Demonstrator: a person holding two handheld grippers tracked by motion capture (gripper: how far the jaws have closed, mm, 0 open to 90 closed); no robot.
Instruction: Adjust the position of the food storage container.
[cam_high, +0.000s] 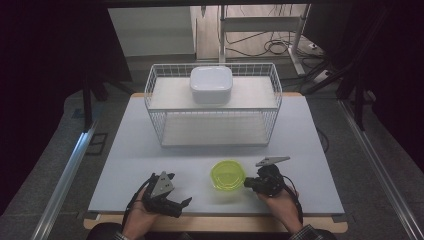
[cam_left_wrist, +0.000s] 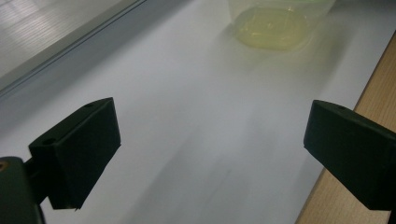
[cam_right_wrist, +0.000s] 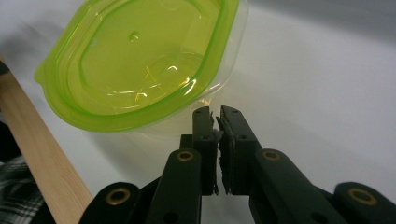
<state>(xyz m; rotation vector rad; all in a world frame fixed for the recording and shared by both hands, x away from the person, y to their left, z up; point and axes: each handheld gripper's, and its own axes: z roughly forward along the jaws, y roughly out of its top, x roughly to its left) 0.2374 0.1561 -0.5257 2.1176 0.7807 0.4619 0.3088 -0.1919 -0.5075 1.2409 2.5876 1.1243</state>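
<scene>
Resting low at the near left edge of the table (cam_high: 150, 150), jaws spread wide and gripping nothing: the left hand-held gripper (cam_high: 165, 192), best kept parked there. Sitting near the table's front edge, between both tools: the lidded green container (cam_high: 226, 174). Nudging against its right side with jaws clenched together and nothing pinched between them: the right hand-held gripper (cam_right_wrist: 218, 116), best pressing low on the wall and slowly, avoiding tipping such a light tub.
</scene>
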